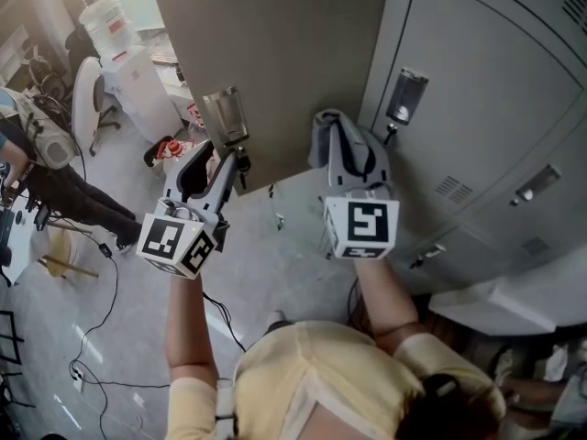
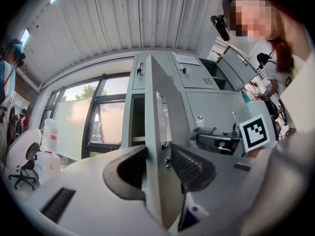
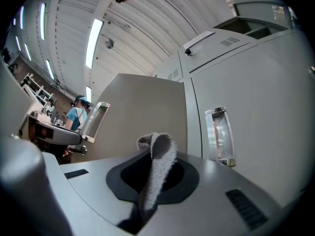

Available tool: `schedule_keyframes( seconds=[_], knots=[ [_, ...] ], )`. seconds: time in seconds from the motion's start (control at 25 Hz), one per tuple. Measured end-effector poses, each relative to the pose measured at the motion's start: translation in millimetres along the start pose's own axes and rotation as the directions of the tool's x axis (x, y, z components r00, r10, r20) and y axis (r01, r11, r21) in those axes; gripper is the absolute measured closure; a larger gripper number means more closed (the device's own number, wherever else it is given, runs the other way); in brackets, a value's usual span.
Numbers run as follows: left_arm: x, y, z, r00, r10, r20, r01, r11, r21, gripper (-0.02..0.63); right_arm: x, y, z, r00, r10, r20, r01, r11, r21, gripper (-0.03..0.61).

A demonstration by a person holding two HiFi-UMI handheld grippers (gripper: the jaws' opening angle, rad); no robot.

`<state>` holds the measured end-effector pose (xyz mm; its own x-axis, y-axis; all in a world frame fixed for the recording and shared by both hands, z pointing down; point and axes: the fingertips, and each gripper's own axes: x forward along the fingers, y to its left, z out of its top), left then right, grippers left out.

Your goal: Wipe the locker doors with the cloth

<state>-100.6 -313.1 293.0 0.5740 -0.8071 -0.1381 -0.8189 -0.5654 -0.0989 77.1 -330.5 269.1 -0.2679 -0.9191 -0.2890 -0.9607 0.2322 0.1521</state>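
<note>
Cloth (image 1: 332, 140), grey and folded, sits pinched in the right tongs (image 1: 353, 165) just right of centre in the head view, at the lower right corner of the open locker door (image 1: 275, 53), close against the closed lockers (image 1: 495, 108) that fill the right of the frame. In the right gripper view the tongs are shut tight on the cloth (image 3: 156, 166), which stands up from between them in a loop.

At centre left of the head view, the left tongs (image 1: 220, 168) meet the lower edge of the same door, just below its clear handle (image 1: 226, 115). The left gripper view shows them spread wide around the door's edge (image 2: 157, 132), one pad on each face, gripping it.

Cables (image 1: 101, 328) trail over the grey floor (image 1: 275, 264) at lower left, and a white office chair (image 1: 87, 90) stands at upper left.
</note>
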Motion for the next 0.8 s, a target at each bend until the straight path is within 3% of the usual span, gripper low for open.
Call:
schedule_keyframes(
  seconds=[0.48, 0.8],
  knots=[
    [-1.6, -2.6, 1.2, 1.000, 0.007, -0.005, -0.007, 1.000, 0.010, 0.454, -23.9, 74.0, -7.3, 0.979, 0.197, 0.049, -0.201, 0.975, 0.099, 0.563],
    [-3.7, -5.0, 2.2, 1.000, 0.002, -0.011, -0.002, 1.000, 0.018, 0.454, -20.1, 110.6, -17.8, 0.967, 0.246, 0.059, -0.252, 0.958, 0.136, 0.563]
  ],
)
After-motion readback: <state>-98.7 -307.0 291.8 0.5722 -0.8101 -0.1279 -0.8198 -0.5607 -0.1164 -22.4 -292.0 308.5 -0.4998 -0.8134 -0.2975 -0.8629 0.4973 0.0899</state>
